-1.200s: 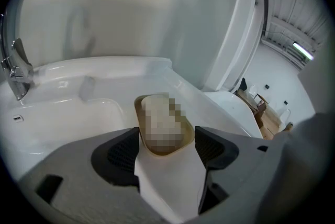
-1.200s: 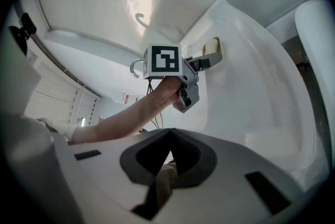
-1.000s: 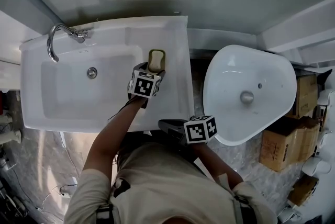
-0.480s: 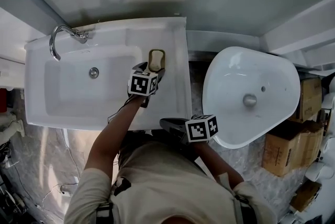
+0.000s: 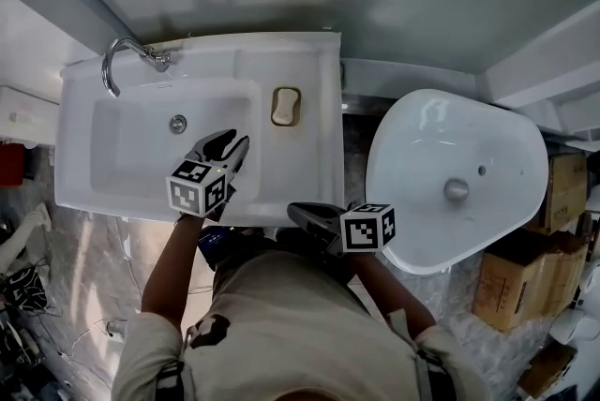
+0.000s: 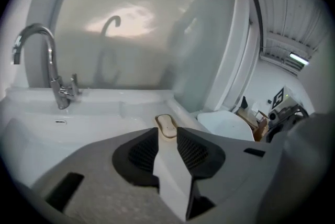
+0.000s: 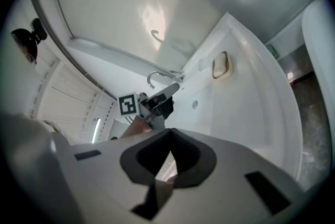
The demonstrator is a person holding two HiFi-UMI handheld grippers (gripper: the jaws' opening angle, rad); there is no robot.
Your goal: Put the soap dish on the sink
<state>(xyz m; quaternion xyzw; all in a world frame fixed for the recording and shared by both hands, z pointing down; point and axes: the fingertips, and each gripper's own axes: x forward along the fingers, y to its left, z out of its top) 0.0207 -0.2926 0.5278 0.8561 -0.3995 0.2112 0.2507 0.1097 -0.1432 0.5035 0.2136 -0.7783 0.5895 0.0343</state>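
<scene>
Sink basin [image 5: 131,160] open; faucet [image 5: 125,60] blocks rear-left corner.

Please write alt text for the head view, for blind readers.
A tan soap dish lies on the sink's right ledge. The left gripper, with nothing between jaws that have just been closing, hovers above the basin; the right gripper is near the person's chest.

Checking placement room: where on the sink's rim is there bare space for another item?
Bare: the right ledge in front of the soap dish; the back ledge between faucet and soap dish. Crowded: the right ledge's front end, by the right gripper.
</scene>
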